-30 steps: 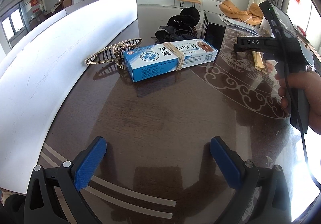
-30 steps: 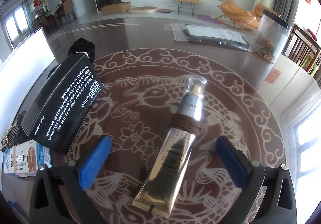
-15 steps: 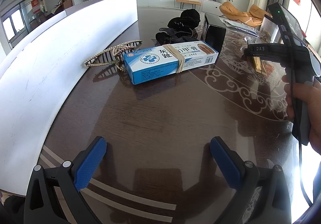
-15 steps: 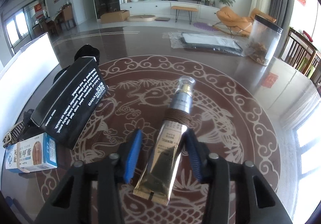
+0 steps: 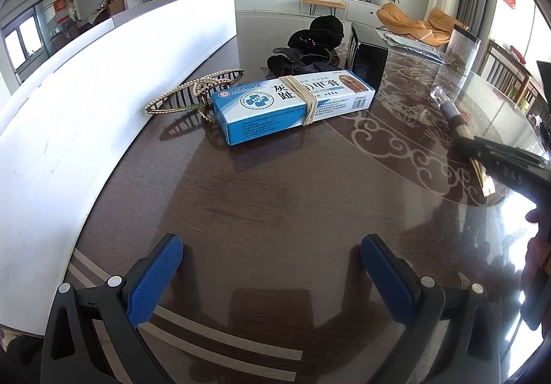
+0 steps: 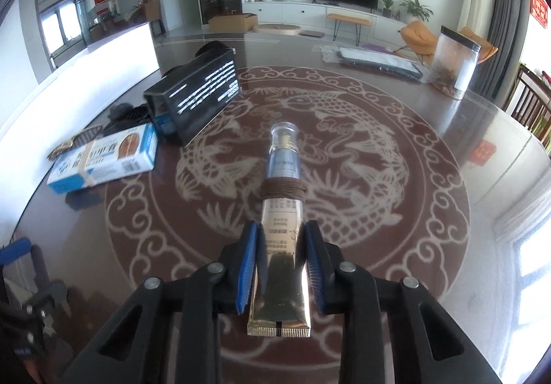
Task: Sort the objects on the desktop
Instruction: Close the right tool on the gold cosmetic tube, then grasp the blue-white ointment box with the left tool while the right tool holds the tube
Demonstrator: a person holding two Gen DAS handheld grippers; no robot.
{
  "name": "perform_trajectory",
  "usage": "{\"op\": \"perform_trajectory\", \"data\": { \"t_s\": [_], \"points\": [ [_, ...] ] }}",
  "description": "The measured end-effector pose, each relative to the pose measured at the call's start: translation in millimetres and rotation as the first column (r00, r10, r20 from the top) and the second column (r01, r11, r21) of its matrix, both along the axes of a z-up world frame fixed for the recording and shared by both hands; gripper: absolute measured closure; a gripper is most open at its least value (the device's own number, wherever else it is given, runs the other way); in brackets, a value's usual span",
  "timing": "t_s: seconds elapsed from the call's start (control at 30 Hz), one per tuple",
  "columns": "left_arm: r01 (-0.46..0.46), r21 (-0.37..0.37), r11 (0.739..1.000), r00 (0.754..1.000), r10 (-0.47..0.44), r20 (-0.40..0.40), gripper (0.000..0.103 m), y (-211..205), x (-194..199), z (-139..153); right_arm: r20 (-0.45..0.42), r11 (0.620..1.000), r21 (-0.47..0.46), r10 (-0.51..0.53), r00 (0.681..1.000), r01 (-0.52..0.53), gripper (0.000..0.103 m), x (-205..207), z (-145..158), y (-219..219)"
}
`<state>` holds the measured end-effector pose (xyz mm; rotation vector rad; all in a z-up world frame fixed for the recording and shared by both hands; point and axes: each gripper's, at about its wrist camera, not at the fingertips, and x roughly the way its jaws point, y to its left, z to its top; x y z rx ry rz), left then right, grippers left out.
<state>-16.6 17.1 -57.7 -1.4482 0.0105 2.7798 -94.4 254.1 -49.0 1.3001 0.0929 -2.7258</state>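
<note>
Gripping the gold tube by its lower body, the right gripper has its blue pads pressed against both flanks, with the crimped tail projecting behind toward six o'clock and the clear cap pointing to twelve o'clock. Risk, as judged: the tube is soft and foil-smooth, so a pinch this far back from the heavy cap end could let it pivot nose-down or slide out during carriage; excess squeeze could also force contents toward the cap. The brown cord wound round its neck offers no purchase to the pads. A second hazard is the black box at ten o'clock and the blue-and-white carton at nine o'clock, either of which the protruding cap could strike if swung that way. Whether the tube is clear of the table cannot be determined. The left gripper stands spread wide, holding nothing, over bare dark wood, with the carton ahead at twelve o'clock and the gold hair clip touching its far left end.
</note>
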Motion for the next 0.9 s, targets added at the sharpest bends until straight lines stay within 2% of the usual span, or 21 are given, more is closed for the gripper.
{"op": "perform_trajectory", "data": {
  "t_s": [0.2,0.27,0.33,0.4,0.5,0.63,0.9],
  "points": [
    [0.0,0.0,1.0,1.0,0.0,0.007,0.0,-1.1,-0.4,0.8,0.002,1.0,-0.016,0.007,1.0,-0.007,0.072,35.2,-0.4,-2.1],
    [0.002,0.001,1.0,1.0,-0.002,0.012,0.0,-1.1,-0.9,1.1,0.002,1.0,-0.009,0.013,1.0,-0.013,0.068,36.6,-0.5,-4.9],
    [0.007,0.0,1.0,1.0,-0.007,0.022,0.0,-0.8,-1.9,1.1,0.005,0.999,-0.006,0.033,0.999,-0.032,0.059,36.7,-1.0,-7.7],
    [0.019,-0.001,1.0,0.999,-0.019,0.033,0.0,-0.8,-5.5,1.4,0.005,0.999,0.0,0.044,0.999,-0.044,0.056,37.8,-1.2,-10.1],
    [0.114,-0.002,0.993,0.992,-0.114,0.044,0.0,-0.8,-20.9,1.8,0.006,0.999,-0.002,0.044,0.999,-0.044,0.056,37.4,-0.4,-10.1],
    [0.249,-0.001,0.968,0.967,-0.249,0.054,0.0,-6.4,-52.9,2.9,0.006,0.999,-0.016,0.044,0.999,-0.044,0.055,36.7,-0.2,-8.6],
    [0.311,-0.003,0.95,0.946,-0.309,0.094,0.0,-1.8,-118.8,5.5,0.006,0.998,-0.041,0.045,0.999,-0.045,0.055,36.3,0.4,-5.3]
  ]
}}
